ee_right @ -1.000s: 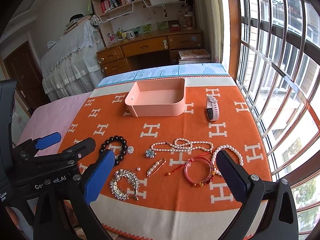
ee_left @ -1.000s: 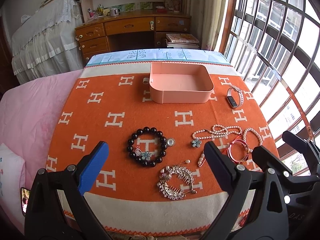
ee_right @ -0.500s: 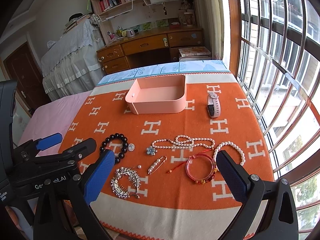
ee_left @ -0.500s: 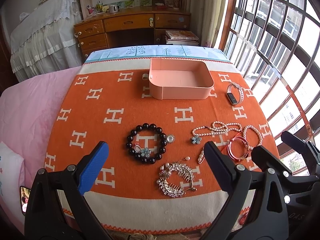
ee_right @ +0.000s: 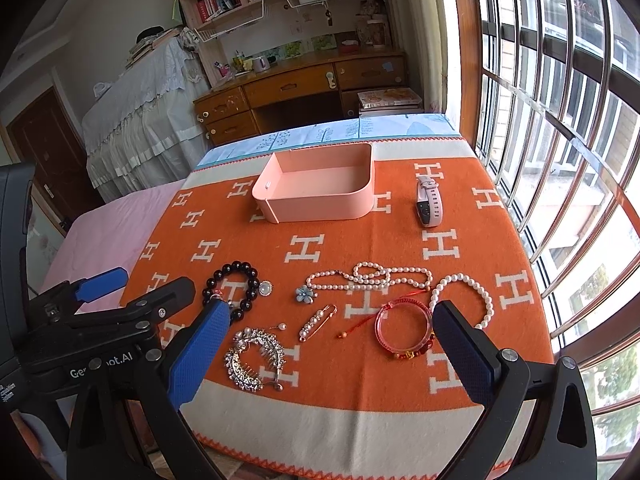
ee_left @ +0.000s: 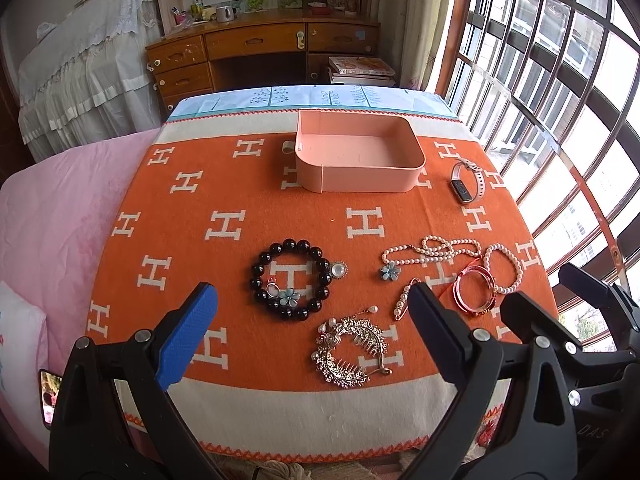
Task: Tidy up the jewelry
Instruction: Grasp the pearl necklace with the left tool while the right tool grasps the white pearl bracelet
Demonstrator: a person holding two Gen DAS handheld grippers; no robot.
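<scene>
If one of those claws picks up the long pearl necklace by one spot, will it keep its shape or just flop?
Probably flop. The pearl necklace lies in loose, overlapping loops on the orange blanket, which suggests beads on a soft string, so the rest would likely dangle. The round beads look smooth and may slip between the pads. Its blue flower pendant would likely swing at the end.

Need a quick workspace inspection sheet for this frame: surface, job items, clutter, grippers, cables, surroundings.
Surface: orange blanket with white H pattern, flat.
Job's things: pink tray holds nothing; black bead bracelet, pearl necklace, pearl bracelet, red bangle, silver hair comb, pearl pin and watch lie loose on the blanket.
Clutter: nothing seen.
Grippers: left gripper and right gripper open, holding nothing.
Cables: nothing seen.
Surroundings: wooden desk, barred window.
</scene>
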